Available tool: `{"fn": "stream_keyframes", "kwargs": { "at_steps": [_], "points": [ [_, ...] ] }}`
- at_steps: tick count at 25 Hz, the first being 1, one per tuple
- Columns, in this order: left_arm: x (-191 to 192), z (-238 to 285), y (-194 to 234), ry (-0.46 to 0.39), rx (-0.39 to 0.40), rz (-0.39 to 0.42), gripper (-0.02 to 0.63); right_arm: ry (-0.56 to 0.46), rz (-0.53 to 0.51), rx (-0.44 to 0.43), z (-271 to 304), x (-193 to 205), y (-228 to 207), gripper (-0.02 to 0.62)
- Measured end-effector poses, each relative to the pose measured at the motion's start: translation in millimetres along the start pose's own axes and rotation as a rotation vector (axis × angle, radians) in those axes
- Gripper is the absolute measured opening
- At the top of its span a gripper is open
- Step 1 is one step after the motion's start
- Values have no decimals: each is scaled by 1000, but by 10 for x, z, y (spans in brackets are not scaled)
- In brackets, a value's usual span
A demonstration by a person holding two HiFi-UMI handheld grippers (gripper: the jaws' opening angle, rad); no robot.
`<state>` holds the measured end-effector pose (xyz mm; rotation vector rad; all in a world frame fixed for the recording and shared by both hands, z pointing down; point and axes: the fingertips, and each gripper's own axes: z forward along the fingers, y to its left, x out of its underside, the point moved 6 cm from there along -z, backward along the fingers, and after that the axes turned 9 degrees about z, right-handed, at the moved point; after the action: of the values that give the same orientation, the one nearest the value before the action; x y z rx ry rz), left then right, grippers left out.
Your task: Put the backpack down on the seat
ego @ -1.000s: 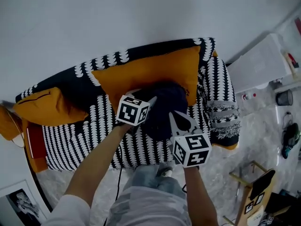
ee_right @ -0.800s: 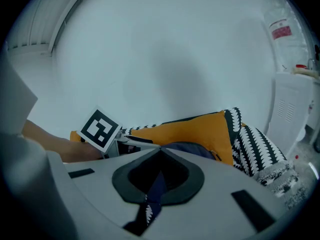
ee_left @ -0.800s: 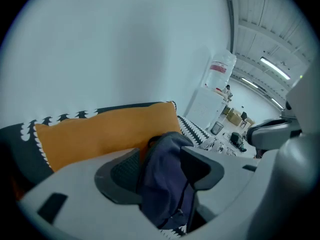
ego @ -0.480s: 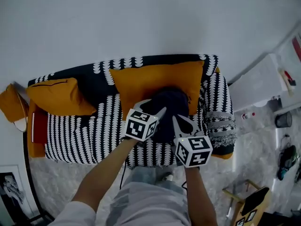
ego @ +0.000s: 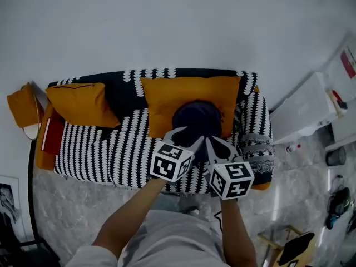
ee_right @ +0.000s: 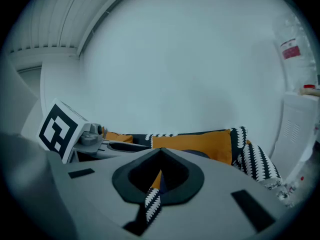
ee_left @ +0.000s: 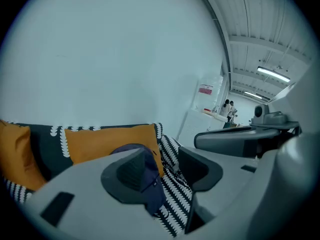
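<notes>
The dark navy backpack sits upright on the black-and-white striped sofa seat, leaning on a large orange cushion. My left gripper hovers just in front of it at the seat's front edge. Its jaws stand wide and are closing, with nothing between the pads. In the left gripper view the backpack shows beyond the gap of that gripper. My right gripper is beside it, jaws together on nothing. In its own view the right gripper points at the cushion.
A second orange cushion lies at the sofa's left end, with a red item beside the arm. A white cabinet stands right of the sofa. Marble floor runs in front, and a wooden stand is at lower right.
Both grippers have drawn back from the backpack toward the seat's front edge. The backpack stays on the seat against the cushion. The head view has shifted so more of the sofa's left end shows.
</notes>
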<state>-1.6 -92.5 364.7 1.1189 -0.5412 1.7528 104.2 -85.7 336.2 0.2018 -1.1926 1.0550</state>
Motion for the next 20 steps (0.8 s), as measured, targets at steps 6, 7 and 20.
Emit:
{"fn": "stream_keyframes", "kwargs": {
  "at_steps": [6, 7, 20],
  "points": [
    [29, -416, -408, -66, -56, -12, 192, -24, -36, -40, -369, 90, 165, 2],
    [41, -477, -462, -72, -76, -14, 165, -25, -41, -48, -426, 105, 197, 2],
    [185, -1002, -1074, -150, -181, -48, 6, -41, -129, -82, -1104, 352, 466, 2]
  ]
}}
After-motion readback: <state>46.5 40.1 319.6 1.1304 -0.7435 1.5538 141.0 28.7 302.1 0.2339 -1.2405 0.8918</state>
